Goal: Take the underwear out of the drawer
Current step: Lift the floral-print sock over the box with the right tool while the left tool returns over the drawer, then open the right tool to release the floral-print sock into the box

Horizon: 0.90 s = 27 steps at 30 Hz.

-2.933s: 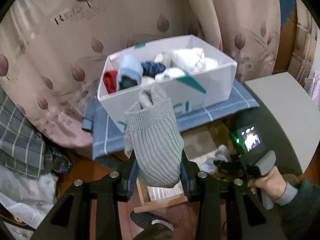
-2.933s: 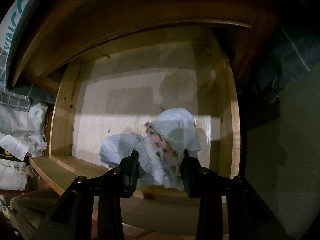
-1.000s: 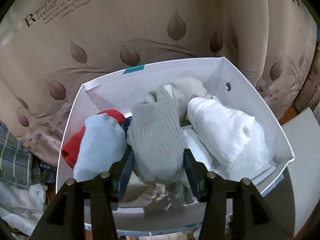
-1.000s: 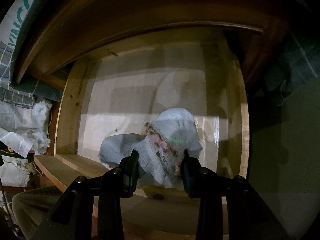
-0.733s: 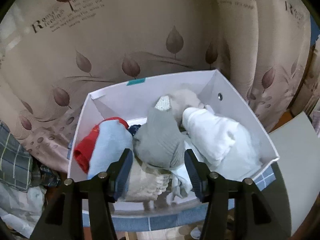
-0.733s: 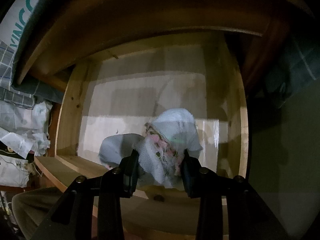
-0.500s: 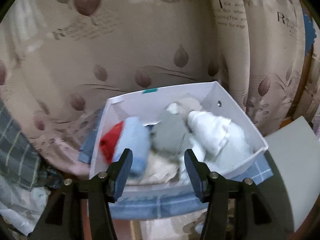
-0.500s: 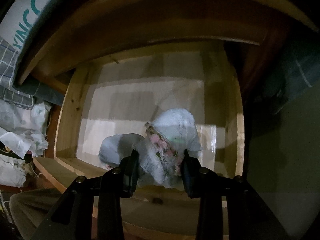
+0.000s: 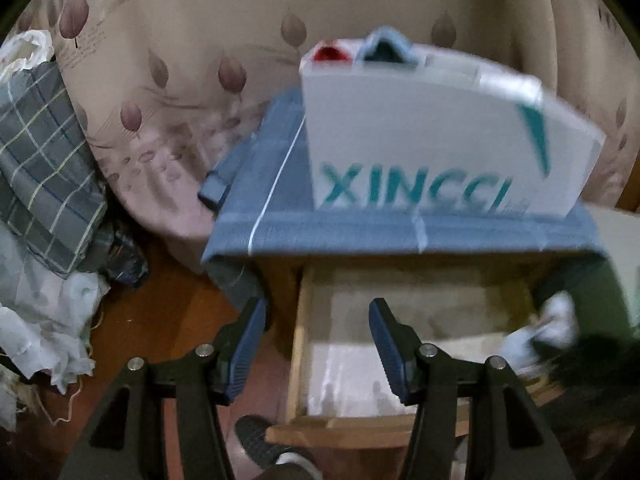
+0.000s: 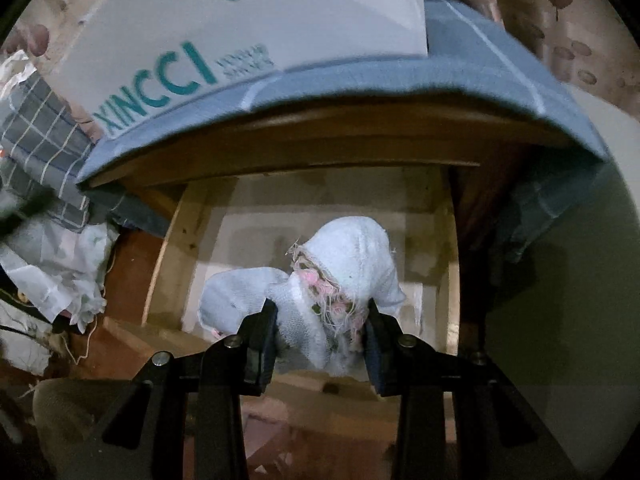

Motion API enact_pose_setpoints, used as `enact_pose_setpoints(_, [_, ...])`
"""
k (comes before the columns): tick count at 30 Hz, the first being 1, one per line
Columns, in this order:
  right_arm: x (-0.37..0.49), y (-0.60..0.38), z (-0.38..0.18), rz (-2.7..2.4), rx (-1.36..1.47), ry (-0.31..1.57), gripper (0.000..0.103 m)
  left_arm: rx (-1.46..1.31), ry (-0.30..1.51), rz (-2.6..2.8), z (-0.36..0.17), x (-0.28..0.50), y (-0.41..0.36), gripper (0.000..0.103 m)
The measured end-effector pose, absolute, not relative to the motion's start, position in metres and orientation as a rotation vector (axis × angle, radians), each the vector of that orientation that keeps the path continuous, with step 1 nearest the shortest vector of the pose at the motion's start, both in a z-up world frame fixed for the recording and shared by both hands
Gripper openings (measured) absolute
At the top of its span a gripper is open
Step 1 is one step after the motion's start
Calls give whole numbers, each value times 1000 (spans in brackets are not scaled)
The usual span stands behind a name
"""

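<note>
Over on the far left of your left wrist view you've got a plaid cloth (image 9: pixel 40 184) bunched up against the leaf-print curtain (image 9: pixel 192 24), with crumpled white plastic (image 9: pixel 40 320) below it on the wood floor. Moving right, your left gripper (image 9: pixel 318 344) sits with its blue pads apart and nothing between them, right above the front left corner of the open drawer (image 9: pixel 298 344). Up behind it, the white XINCCI box (image 9: pixel 420 136) sits on a blue checked cloth (image 9: pixel 280 216), red and blue clothes poking out the top. At the right edge there's a blurry pale bundle inside the drawer, next to something dark I can't make out.

Your right wrist view is clearer: same box and cloth up top, drawer below. Your right gripper (image 10: pixel 320 328) is clamped on the underwear (image 10: pixel 344 280), a pale blue bundle with frayed pink trim, sitting over the drawer's near end. Whether it's clear of the drawer bottom, can't tell.
</note>
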State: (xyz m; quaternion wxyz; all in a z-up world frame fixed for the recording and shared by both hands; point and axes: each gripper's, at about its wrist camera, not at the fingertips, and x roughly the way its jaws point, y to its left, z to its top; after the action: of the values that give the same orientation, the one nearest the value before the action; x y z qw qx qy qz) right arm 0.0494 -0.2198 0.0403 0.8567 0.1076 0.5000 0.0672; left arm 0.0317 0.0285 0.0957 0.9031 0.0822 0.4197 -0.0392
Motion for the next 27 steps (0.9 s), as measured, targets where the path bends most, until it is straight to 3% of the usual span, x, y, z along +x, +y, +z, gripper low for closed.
enact_pose_setpoints(15, [90,-198,240,165,67,782,34,114,924,-56,39,28,47,55])
enact_pose_setpoints(20, [138,-181,250,148,47,787,34,107,912,-23,41,26,50,55])
enact_pose_setpoints(27, [191,-158,215,97,24,871,34,113,888,-36,45,24,49,55])
